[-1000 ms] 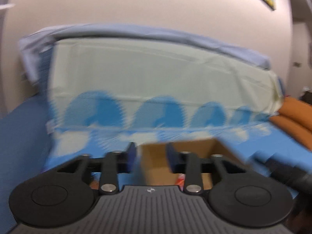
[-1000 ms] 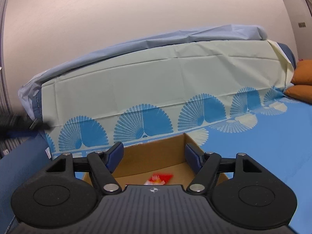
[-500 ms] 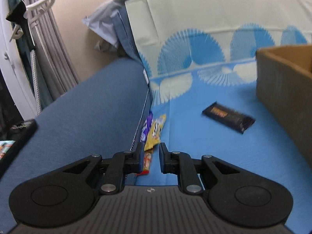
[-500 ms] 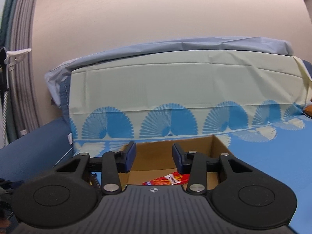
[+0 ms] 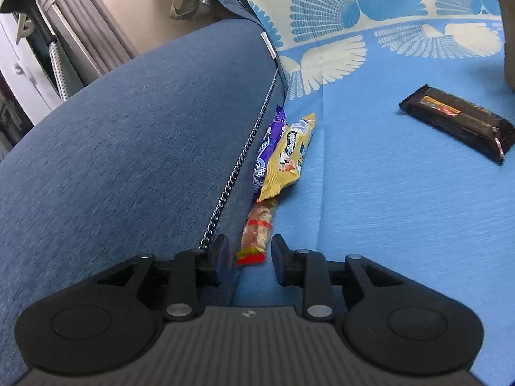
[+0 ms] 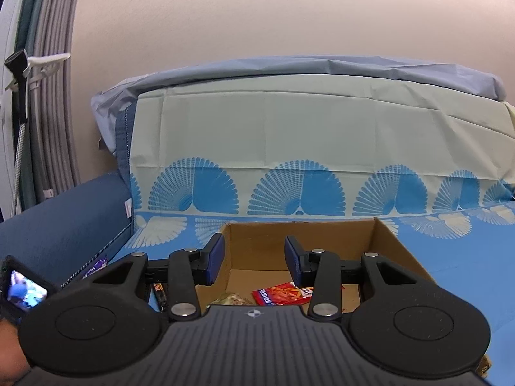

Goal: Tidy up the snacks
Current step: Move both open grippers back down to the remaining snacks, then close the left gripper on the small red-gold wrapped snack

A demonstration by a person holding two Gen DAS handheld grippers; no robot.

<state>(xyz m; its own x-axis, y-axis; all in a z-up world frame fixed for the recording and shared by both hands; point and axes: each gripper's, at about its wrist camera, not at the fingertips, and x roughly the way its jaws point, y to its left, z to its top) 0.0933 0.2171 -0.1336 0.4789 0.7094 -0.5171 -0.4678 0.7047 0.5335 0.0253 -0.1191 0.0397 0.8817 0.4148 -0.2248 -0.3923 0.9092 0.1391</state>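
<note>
Purple foil snack wrapper [image 5: 268,148]: right side overlapped by the yellow snack packet [image 5: 289,157], left edge tucked against the dark blue sofa cushion [image 5: 128,144]; print too small to read. Clear-wrapped red-banded snack bar [image 5: 259,234]: upper end hidden under the yellow packet. Brown cardboard box [image 6: 379,244]: near wall and most of the floor hidden behind the right gripper [image 6: 254,259] body. Red snack sachet [image 6: 278,296] and a pale packet [image 6: 230,299] inside it: partly covered. Small lit screen [image 6: 24,289], lower left: cropped by the frame edge, blurred.

Glossy foil snack wrappers [image 5: 291,154]; matt cardboard box [image 6: 399,251]; woven cloth armrest [image 5: 128,135].
</note>
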